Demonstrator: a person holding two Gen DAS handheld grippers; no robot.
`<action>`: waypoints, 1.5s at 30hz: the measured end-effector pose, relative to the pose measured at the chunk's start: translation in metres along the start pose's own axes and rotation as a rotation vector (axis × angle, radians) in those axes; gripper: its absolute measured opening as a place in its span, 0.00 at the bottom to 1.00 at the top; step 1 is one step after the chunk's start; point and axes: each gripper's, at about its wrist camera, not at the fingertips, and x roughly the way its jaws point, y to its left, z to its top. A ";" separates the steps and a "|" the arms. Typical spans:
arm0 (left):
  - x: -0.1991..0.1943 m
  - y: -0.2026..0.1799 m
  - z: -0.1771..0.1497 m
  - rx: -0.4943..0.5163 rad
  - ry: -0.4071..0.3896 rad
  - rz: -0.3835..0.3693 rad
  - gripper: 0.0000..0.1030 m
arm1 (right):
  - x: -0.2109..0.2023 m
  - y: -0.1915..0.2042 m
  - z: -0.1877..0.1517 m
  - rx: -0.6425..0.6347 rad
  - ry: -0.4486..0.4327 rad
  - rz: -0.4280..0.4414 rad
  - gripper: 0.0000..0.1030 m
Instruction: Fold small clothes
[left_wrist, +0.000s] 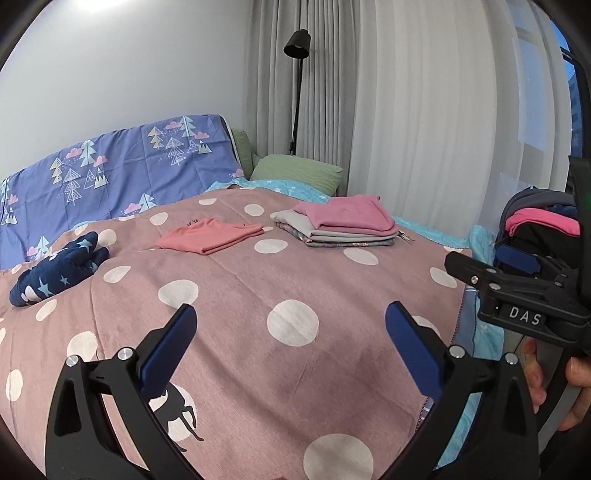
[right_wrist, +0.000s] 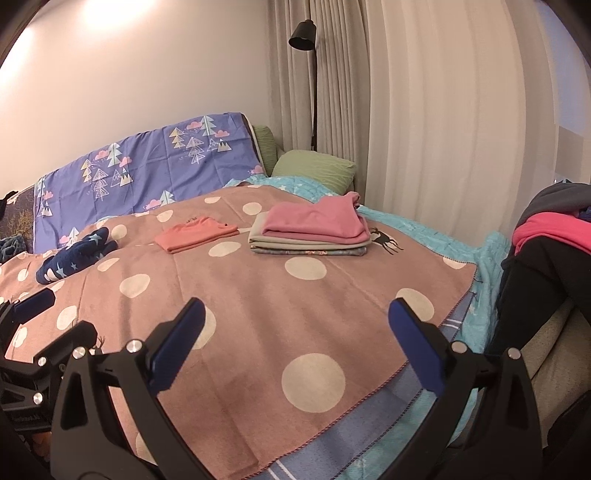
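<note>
Both grippers agape, folded stack (right_wrist: 310, 236) behind

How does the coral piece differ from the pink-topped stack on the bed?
The coral garment is a single thin folded piece; the stack holds several folded layers and sits taller. The coral garment lies nearer the navy star garment; the stack lies nearer the curtain. Both rest folded on the polka-dot blanket.
</note>
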 end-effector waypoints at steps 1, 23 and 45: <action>0.001 0.000 0.000 -0.002 0.003 0.001 0.99 | 0.000 0.000 0.000 -0.001 0.000 -0.003 0.98; 0.008 0.002 -0.001 0.012 0.023 0.042 0.99 | 0.007 -0.004 -0.003 -0.005 0.016 -0.015 0.98; 0.011 -0.003 -0.004 0.041 0.064 0.029 0.99 | 0.016 -0.009 -0.006 0.002 0.037 -0.018 0.98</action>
